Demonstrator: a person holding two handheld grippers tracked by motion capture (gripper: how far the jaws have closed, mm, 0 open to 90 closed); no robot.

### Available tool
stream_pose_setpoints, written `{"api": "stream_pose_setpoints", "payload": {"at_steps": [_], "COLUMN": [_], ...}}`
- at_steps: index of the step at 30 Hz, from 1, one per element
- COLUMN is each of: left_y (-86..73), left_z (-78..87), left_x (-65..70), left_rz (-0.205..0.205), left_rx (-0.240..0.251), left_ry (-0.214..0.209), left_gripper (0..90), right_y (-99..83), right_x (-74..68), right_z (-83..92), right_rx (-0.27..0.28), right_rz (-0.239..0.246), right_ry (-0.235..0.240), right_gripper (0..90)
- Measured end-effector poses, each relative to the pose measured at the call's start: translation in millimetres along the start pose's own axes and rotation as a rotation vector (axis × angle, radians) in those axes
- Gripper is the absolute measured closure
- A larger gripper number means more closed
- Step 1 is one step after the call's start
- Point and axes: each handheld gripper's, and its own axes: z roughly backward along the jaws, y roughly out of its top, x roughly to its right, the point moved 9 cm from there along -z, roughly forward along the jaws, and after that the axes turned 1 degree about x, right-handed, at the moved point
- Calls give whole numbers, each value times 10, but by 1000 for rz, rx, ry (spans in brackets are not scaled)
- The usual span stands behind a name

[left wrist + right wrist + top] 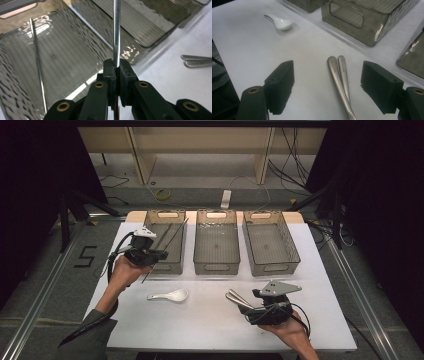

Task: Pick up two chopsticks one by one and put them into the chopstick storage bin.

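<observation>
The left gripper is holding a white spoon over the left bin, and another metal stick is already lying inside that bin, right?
Not quite. In the left gripper view, the left gripper is shut on a thin metal stick, not a spoon. The white spoon lies on the table. The other stick does lie in the left bin.

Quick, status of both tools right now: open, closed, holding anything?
Left tool: closed on a metal chopstick, over the left bin.
Right tool: open, holding nothing; two metal handles lie on the table between its jaws.
</observation>
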Motion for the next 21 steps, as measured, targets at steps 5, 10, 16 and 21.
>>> {"api": "stream_pose_setpoints", "payload": {"at_steps": [5, 10, 16, 21], "left_y": [131, 256, 383, 460], "left_z": [-40, -92, -157, -200], "left_x": [-117, -250, -397, -501], "left_rz": [29, 43, 54, 71], "left_rx": [18, 15, 19, 17], "left_ry": [14, 53, 92, 118], "left_gripper": [849, 850, 849, 849], "right_y": [-10, -37, -44, -38], "right_x": [-2, -15, -23, -57], "right_z": [34, 43, 47, 49], "right_rx": [10, 2, 5, 7], "right_rz": [-4, -6, -6, -1], "right_ry": [1, 9, 10, 22], "right_gripper": [277, 272, 266, 261]}}
